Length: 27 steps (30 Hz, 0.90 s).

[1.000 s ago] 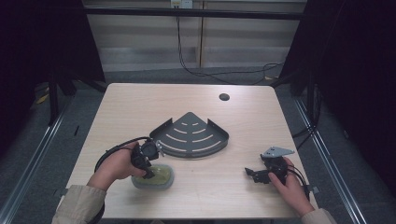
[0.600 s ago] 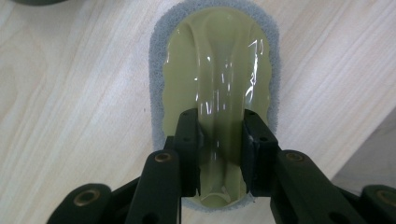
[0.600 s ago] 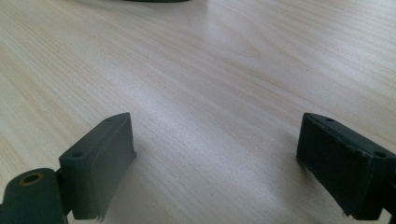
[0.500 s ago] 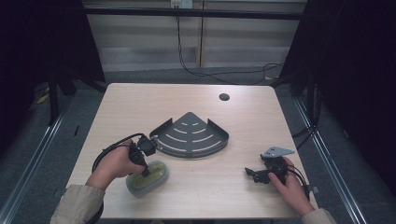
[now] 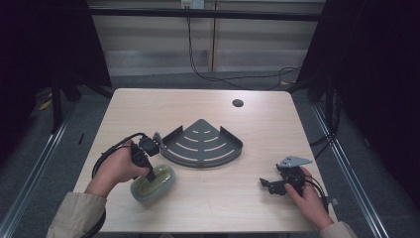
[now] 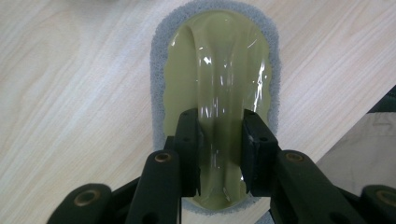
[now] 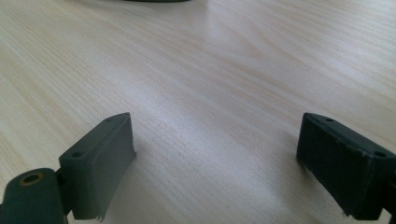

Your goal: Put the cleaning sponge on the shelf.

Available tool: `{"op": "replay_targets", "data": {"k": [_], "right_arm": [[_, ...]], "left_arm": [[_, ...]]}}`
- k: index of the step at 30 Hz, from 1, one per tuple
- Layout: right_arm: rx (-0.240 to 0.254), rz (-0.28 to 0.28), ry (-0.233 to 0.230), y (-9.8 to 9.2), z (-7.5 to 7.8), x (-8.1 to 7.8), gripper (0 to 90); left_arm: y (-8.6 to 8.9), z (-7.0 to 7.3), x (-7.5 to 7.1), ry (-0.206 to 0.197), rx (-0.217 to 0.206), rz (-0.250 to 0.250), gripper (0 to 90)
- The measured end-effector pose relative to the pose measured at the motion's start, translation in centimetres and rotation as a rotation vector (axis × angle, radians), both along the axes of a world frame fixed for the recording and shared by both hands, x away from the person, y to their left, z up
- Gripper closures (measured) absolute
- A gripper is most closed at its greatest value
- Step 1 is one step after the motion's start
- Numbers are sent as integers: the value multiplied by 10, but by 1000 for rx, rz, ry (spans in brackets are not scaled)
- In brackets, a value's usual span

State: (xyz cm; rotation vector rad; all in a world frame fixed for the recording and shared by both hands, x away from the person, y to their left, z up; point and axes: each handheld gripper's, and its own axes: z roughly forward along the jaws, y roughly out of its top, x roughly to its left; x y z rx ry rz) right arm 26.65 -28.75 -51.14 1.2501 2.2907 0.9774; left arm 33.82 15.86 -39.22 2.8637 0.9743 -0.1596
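Observation:
An oval scrubbing pad [image 5: 153, 184] with a grey foam base and an olive translucent grip ridge hangs tilted just above the table's front left. My left gripper [image 5: 148, 173] is shut on that ridge. In the left gripper view the black jaws [image 6: 220, 149] pinch the glossy ridge of the pad [image 6: 219, 70] from both sides. My right gripper [image 5: 268, 185] rests on the table at the front right, pointing left. Its jaws [image 7: 215, 158] stand wide open over bare wood with nothing between them.
A dark grey quarter-round corner shelf [image 5: 203, 146] lies in the middle of the light wooden table [image 5: 257, 134], just right of my left hand. A small black round cap [image 5: 237, 103] sits near the far edge. Dark floor surrounds the table.
The left gripper has taken hold of the pad and raised it slightly, tipping it and shifting it a little to the left. The right hand has stayed put.

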Motion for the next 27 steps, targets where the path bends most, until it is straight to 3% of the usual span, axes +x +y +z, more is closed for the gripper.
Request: {"op": "replay_targets", "data": {"k": [16,27], "right_arm": [[1,0,-3,0,0,0,105],[-1,1,-4,0,0,0,105]], "left_arm": [[10,23,11,4,-25,62,712],[13,34,19,6,-17,85,712]]}}
